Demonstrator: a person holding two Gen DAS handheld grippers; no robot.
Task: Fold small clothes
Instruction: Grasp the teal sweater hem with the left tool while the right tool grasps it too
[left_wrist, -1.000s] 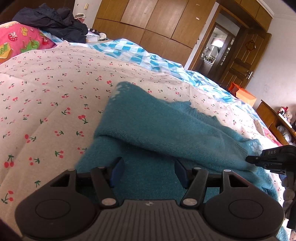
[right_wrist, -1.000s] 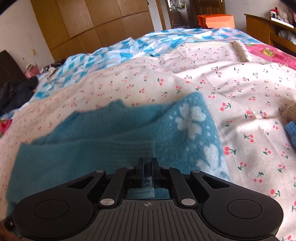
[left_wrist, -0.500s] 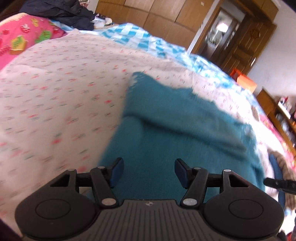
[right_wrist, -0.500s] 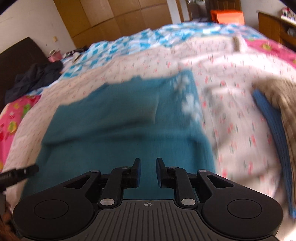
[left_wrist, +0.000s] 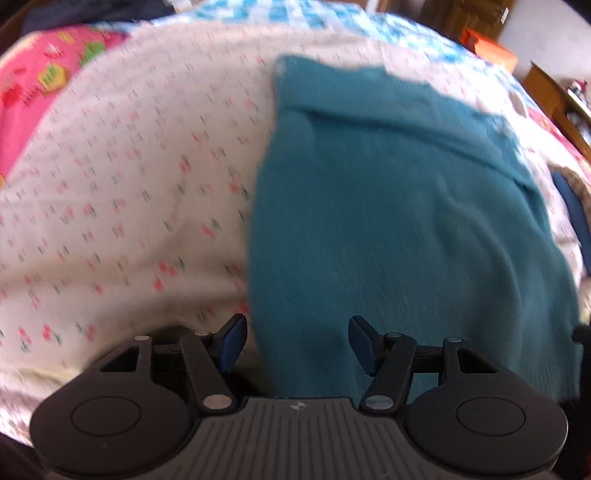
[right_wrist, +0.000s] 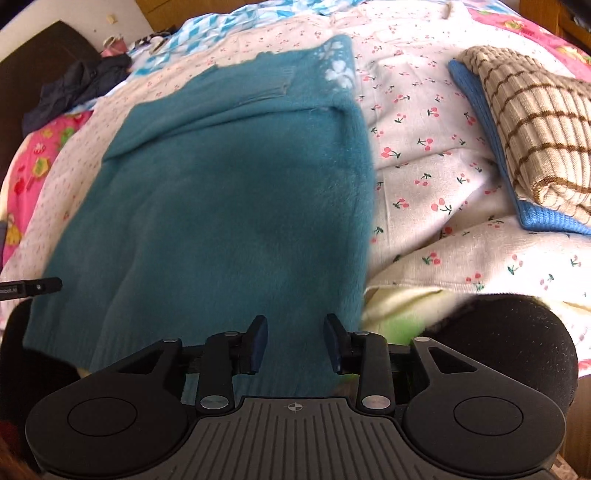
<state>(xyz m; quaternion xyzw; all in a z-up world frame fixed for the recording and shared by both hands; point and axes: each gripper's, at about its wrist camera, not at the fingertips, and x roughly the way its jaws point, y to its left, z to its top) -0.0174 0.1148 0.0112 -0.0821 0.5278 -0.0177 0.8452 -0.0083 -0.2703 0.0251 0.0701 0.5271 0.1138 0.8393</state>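
The teal sweater (right_wrist: 236, 192) is lying spread flat on the bed, on the cherry-print quilt (right_wrist: 424, 155), with a sleeve folded across its upper part and white flower shapes showing at its far right corner. The right claw (right_wrist: 294, 345) is hovering over the sweater's near hem; its jaws have just been opening and are now standing apart, pads clear of the fabric, with teal knit showing in the gap beneath them but nothing pinched. The left claw (left_wrist: 294, 343) is spread wide too, hanging above the sweater's near left edge, one pad over the quilt and the other over the teal cloth, gripping nothing. That view is blurring heavily, so the fine detail of the knit is lost there. Off to the right of the sweater, well apart from it, a brown-striped beige garment (right_wrist: 532, 122) is sitting folded on top of a blue knit piece (right_wrist: 480, 122). A pink patterned blanket (left_wrist: 40, 77) is showing at the far left, and a dark heap of clothes (right_wrist: 74, 88) is lying beyond it near the headboard.
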